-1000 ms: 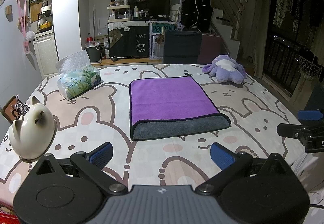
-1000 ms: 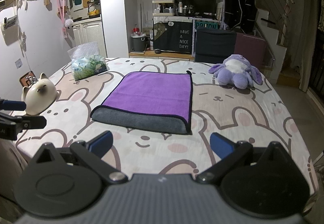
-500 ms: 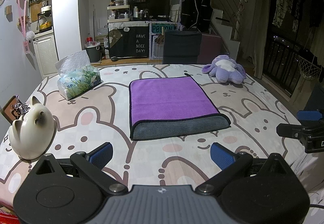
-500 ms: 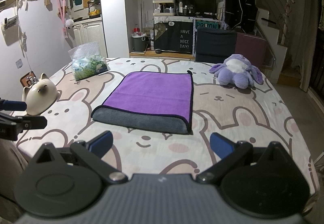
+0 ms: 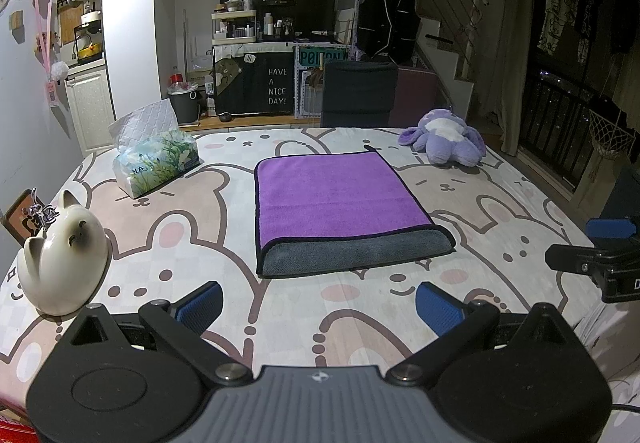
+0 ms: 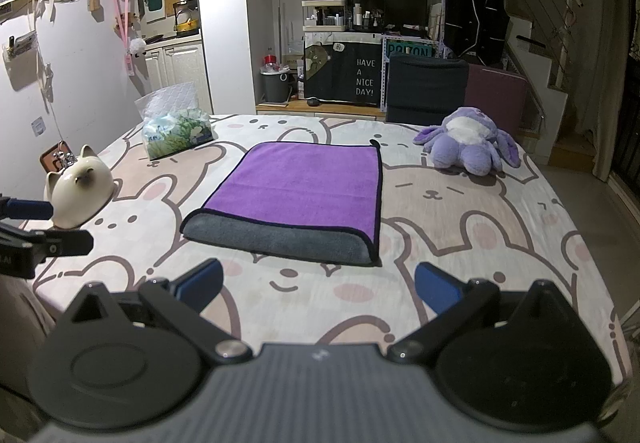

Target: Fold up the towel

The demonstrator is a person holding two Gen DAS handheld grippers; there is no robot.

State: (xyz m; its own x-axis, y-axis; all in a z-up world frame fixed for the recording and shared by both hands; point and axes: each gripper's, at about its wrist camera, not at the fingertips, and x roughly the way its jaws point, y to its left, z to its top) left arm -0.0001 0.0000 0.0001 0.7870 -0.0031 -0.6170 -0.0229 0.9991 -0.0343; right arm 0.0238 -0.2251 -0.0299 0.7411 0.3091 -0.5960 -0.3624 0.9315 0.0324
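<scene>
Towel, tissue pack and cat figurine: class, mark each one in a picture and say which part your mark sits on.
towel [image 5: 336, 195]: left wrist view, middle of its purple top layer.
tissue pack [image 5: 160, 163]: left wrist view, its printed front side.
cat figurine [image 6: 78, 185]: right wrist view, its rounded white body.

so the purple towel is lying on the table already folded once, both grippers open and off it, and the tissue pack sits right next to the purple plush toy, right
Not quite: the tissue pack sits far from the plush toy, on the opposite side of the towel, as the left wrist view shows. The rest holds: the towel lies folded on the table, and the left gripper and right gripper are open and off it.
</scene>
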